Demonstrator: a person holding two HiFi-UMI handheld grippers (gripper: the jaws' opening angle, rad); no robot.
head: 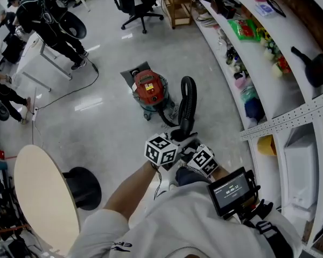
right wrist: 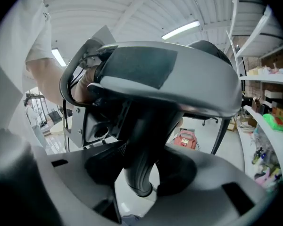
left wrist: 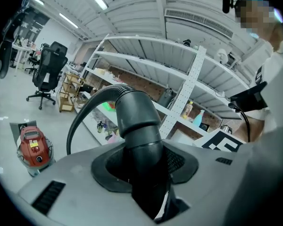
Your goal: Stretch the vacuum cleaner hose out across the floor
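A red canister vacuum cleaner (head: 148, 88) stands on the grey floor ahead of me. Its black hose (head: 187, 104) arcs up from the canister's right side to my two grippers. My left gripper (head: 178, 140) is shut on the hose's dark rigid cuff (left wrist: 137, 126), which fills the gap between its jaws (left wrist: 142, 160). In that view the hose (left wrist: 87, 109) loops back toward the vacuum (left wrist: 35, 148). Just right of it, my right gripper (head: 189, 148) is shut on the hose's lower end (right wrist: 137, 171). The left gripper's body blocks most of the right gripper view. The vacuum (right wrist: 186, 139) shows beyond.
Curved white shelving (head: 269, 98) packed with goods runs along the right. A round beige table (head: 43, 198) on a black base (head: 84, 187) stands at my left. People (head: 46, 18) work at a white table in the far left; a cable (head: 70, 93) trails across the floor.
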